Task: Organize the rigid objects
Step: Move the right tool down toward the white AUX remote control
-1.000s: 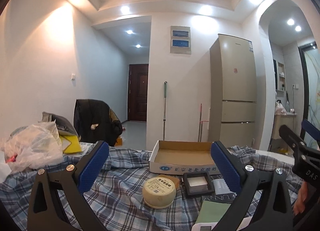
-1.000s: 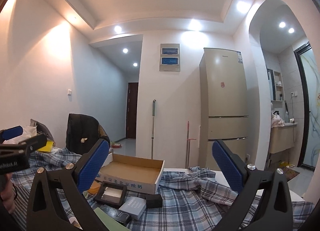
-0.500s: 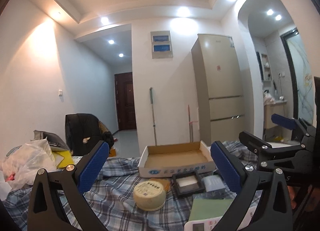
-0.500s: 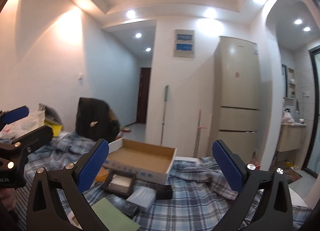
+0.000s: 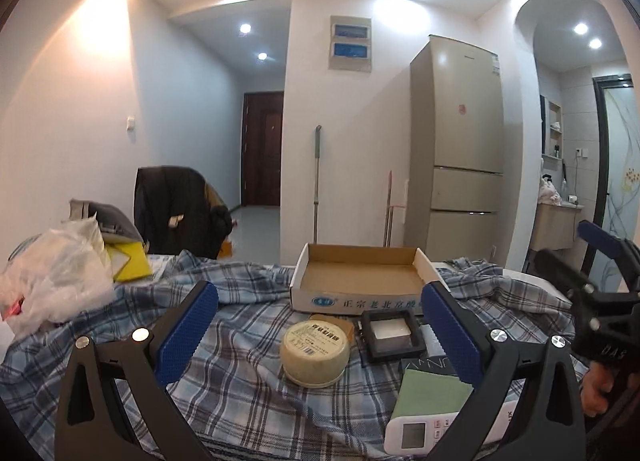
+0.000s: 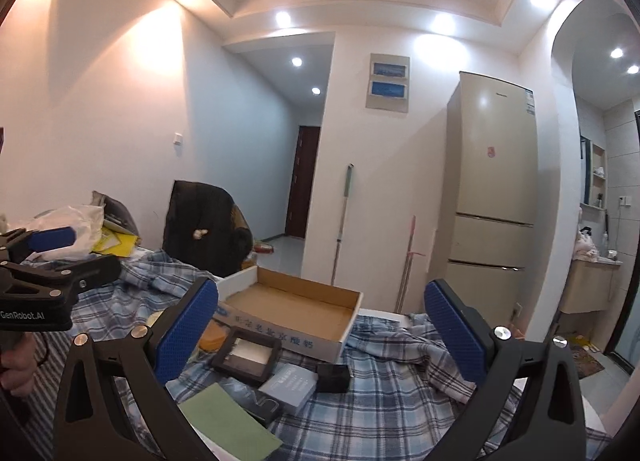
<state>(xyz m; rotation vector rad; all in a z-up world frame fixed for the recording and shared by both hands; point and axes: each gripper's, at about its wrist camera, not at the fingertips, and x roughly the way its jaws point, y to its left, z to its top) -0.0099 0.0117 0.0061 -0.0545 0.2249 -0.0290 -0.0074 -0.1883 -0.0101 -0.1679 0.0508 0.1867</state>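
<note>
On plaid cloth point(image 5: 240, 341): round tin point(image 5: 314, 353), cardboard tray point(image 5: 360, 281) | left gripper point(image 5: 320, 335), right gripper point(image 6: 320, 335): jaws spread, empty

Materials and finish, as seen

Soft checked cloth point(image 5: 248, 325), creased, under all items. Cardboard tray point(image 5: 360, 281) at frame centre: raw matt brown inside, printed white outside. Round tub point(image 5: 314, 353) with paper label. Gripper pads point(image 5: 188, 331) of textured blue rubber-like material; glossy fridge point(image 5: 460, 149).

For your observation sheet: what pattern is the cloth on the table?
Blue-and-white plaid cloth; left wrist view shows it best.
</note>
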